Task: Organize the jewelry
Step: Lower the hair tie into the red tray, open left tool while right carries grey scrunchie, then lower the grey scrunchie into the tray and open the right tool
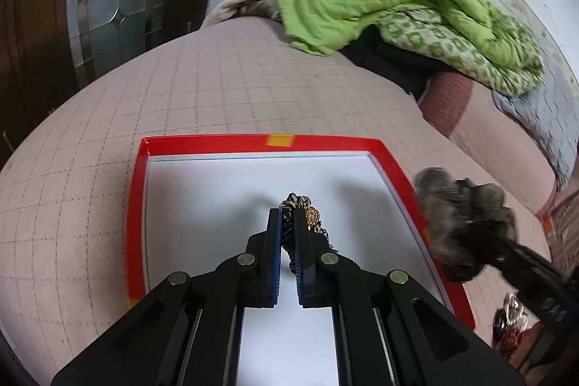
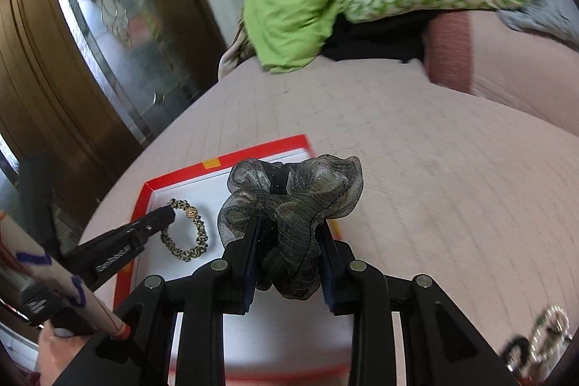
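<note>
We work over a pink quilted bed cover (image 1: 217, 89) where the shallow red cardboard box with a white floor (image 1: 202, 145) waits. Our right gripper (image 2: 287, 227) is clamped on the puffy grey organza scrunchie (image 2: 289, 190) at the box's edge; released there, it could catch the rim and tumble outside. Our left gripper (image 1: 287, 216) pinches the leopard-print hair tie with a gold bead (image 2: 186, 230) above the floor; its elastic may snag a pad.

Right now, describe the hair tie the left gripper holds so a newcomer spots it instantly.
Find the red-rimmed box on the pink quilted bed. Over its white floor, the left gripper pinches a thin leopard-print hair tie with one gold bead, unlike the bulky grey sheer scrunchie beside it.
</note>
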The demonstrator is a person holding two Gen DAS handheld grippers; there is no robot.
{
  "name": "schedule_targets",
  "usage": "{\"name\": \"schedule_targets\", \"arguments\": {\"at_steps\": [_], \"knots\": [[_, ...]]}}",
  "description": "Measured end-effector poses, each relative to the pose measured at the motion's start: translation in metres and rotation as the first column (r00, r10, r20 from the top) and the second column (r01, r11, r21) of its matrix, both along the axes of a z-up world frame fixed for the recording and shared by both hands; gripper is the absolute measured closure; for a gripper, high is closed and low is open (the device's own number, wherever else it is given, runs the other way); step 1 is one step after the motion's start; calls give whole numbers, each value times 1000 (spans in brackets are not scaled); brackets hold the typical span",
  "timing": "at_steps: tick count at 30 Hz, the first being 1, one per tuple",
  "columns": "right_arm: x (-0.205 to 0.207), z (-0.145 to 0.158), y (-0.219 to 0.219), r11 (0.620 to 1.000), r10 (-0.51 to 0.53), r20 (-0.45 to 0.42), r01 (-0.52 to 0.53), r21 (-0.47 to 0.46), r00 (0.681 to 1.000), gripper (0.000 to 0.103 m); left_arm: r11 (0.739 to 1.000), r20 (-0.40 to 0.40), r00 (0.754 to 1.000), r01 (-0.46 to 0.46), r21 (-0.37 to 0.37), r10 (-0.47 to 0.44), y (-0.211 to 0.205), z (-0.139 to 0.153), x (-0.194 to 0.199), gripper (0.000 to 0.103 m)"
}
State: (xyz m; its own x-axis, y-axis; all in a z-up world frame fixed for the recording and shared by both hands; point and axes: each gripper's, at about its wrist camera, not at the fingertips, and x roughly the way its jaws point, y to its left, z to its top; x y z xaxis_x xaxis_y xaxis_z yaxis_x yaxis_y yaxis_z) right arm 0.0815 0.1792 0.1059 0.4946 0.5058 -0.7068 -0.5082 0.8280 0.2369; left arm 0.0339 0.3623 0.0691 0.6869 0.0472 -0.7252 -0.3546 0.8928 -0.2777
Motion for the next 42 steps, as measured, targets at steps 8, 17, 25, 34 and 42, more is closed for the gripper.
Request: {"name": "schedule_targets", "arguments": {"at_steps": [8,17,25,34,42], "knots": [[43,-27,51,999,10,-42,-12,-33,999,70,998,-37,998,-53,-24,53,26,-10,19,97],[69,-44,69,1000,0,-72,-2,-24,997,57,997,-74,994,-82,-11,81,36,-19,30,89],[54,-30,56,1000,-7,-6,7,7,1000,19,993,-42,993,-115,5,115,41,-11,24,52],[16,-37,44,999,17,14,-17,-35,1000,18,989,-21,990,-135,61,136,40,1,13,50],[-23,-36,17,999,-44,-21,44,-5,999,18,992,-18,995,-97,84,99,28,8,8,50]]}}
